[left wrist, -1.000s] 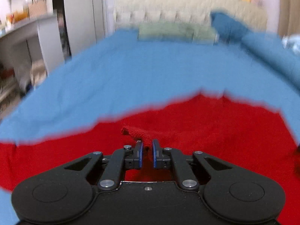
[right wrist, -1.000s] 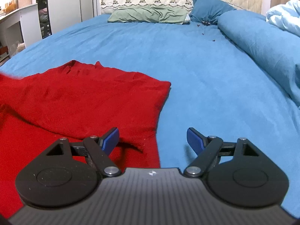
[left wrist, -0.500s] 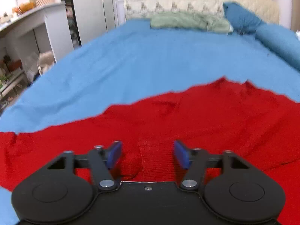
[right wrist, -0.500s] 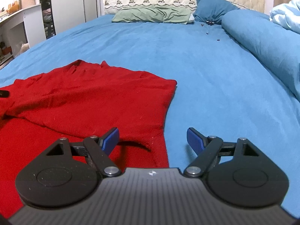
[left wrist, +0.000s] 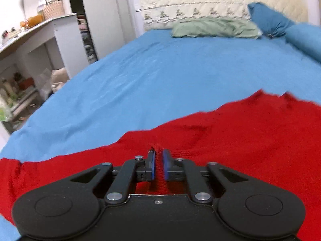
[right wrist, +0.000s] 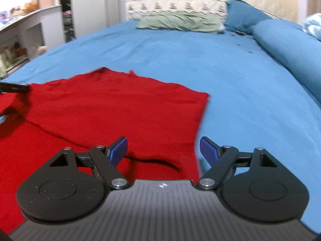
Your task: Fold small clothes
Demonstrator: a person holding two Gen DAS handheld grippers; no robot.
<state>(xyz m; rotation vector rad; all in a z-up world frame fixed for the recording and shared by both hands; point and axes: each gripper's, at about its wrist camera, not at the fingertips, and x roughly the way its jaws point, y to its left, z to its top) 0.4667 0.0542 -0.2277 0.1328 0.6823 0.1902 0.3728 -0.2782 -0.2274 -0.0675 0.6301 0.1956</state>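
A red knit garment (left wrist: 240,136) lies spread on the blue bed sheet (left wrist: 160,76). My left gripper (left wrist: 158,163) is shut on a ribbed fold of the garment, pinched between its blue pads. In the right wrist view the same garment (right wrist: 124,108) lies partly folded over itself, its right edge running toward my right gripper (right wrist: 163,147). The right gripper is open and empty, low over the garment's near right edge. A dark tip of the left gripper (right wrist: 14,88) shows at the far left of that view.
A green pillow (left wrist: 214,28) and a dark blue pillow (left wrist: 268,22) lie by the quilted headboard (left wrist: 220,4). A rolled blue duvet (right wrist: 289,48) runs along the right side. A white desk with clutter (left wrist: 34,38) and a wardrobe (left wrist: 104,18) stand left of the bed.
My left gripper opened half a second ago and has now shut again on a ribbed fold of the garment. The right gripper has shifted right along the garment's edge, still open.
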